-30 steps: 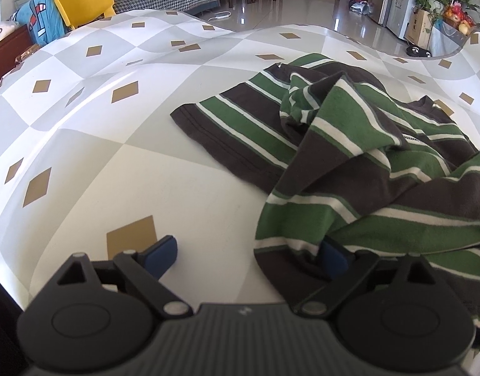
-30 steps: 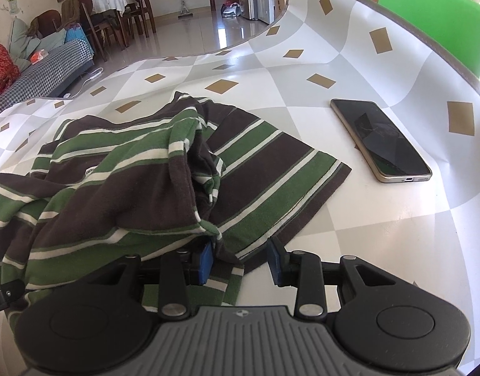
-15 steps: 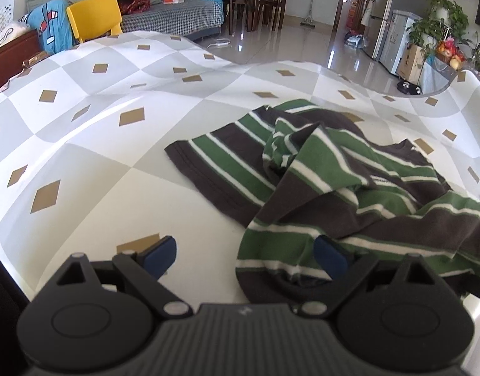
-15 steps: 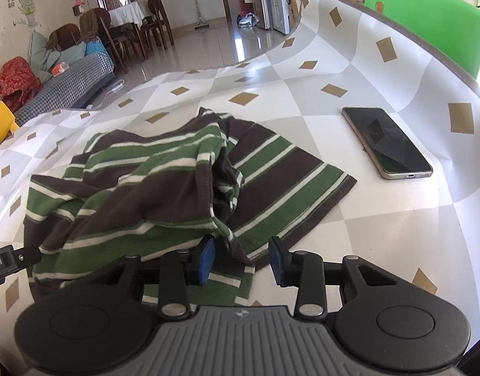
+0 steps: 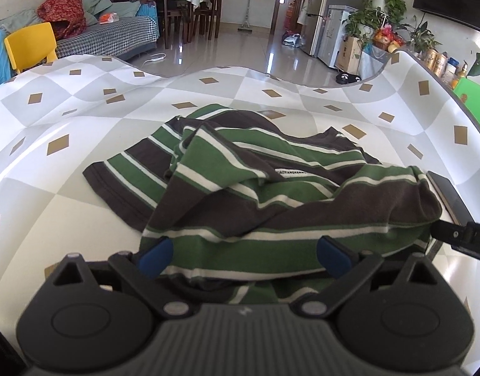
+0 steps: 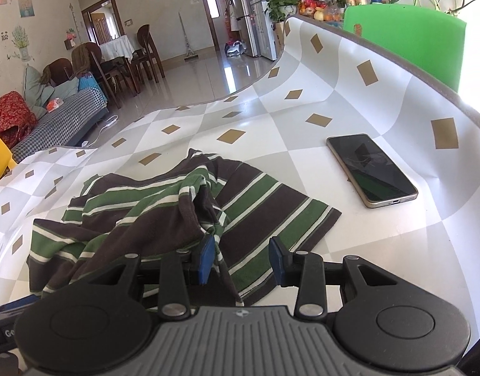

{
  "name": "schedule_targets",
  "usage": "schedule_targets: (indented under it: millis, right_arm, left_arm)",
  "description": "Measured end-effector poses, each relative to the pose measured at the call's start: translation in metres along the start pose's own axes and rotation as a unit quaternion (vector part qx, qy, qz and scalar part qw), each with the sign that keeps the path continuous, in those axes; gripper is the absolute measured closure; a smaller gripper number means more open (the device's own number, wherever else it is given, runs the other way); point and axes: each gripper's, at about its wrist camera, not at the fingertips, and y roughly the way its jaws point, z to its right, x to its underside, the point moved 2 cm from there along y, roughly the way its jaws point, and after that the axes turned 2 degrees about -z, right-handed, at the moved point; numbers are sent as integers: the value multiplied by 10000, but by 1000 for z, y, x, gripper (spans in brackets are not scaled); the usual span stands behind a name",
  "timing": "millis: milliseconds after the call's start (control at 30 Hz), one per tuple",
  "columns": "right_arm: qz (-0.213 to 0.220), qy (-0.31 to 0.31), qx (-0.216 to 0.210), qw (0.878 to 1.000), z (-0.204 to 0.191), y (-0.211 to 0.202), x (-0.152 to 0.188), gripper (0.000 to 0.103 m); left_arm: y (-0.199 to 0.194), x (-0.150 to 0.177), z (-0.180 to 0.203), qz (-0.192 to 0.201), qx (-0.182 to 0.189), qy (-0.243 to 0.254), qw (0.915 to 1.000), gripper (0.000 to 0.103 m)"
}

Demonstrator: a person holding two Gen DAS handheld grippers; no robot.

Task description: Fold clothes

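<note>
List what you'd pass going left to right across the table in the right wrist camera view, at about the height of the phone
Bare checked tablecloth → rumpled green and brown striped shirt → flat striped shirt panel → phone lying face up → raised edge of the tablecloth.

The shirt (image 5: 271,194) is banded in dark brown and green, with thin white lines edging the stripes, and it lies on a tablecloth (image 5: 67,188) checked in white and pale grey diamonds, each crossing marked by a small tan lozenge. The left gripper (image 5: 244,255) and the right gripper (image 6: 241,258) have black bodies with ribbed grey housings and blue fingertips (image 6: 205,258), and the phone (image 6: 371,170) shows a black screen in a gold-toned frame. Farther off stand a yellow chair (image 5: 30,45), a bright green chair (image 6: 405,37), and a sofa (image 5: 108,39) in black-and-white houndstooth carrying a red patterned cloth (image 5: 61,11).
</note>
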Motion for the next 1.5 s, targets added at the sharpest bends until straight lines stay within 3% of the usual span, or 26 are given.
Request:
schedule_targets:
  millis: [200, 300, 433, 633, 900, 1100, 1500]
  right_arm:
    - [58, 164, -89, 9998, 4, -3, -7, 66]
    - [42, 300, -210, 9993, 6, -2, -14, 66]
    - [68, 374, -350, 9987, 4, 2, -26, 65]
    - [-85, 406, -607, 9973, -1, 18, -40, 65]
    - [-352, 421, -745, 9957, -9, 37, -43, 65]
    - [-366, 349, -832, 9953, -8, 52, -60, 64]
    - [-1442, 452, -1269, 9803, 0, 124, -74, 64]
  left_arm:
    - [27, 12, -2, -619, -98, -2, 9980, 0]
    - [31, 21, 5, -676, -408, 447, 9959, 0]
    - [28, 23, 7, -735, -366, 564, 9950, 0]
    - [20, 18, 3, -633, -166, 346, 9973, 0]
    - [3, 2, 7, 92, -158, 398, 9990, 0]
    - [21, 4, 1, -272, -100, 146, 9995, 0]
    - [37, 13, -1, -535, -218, 300, 9979, 0]
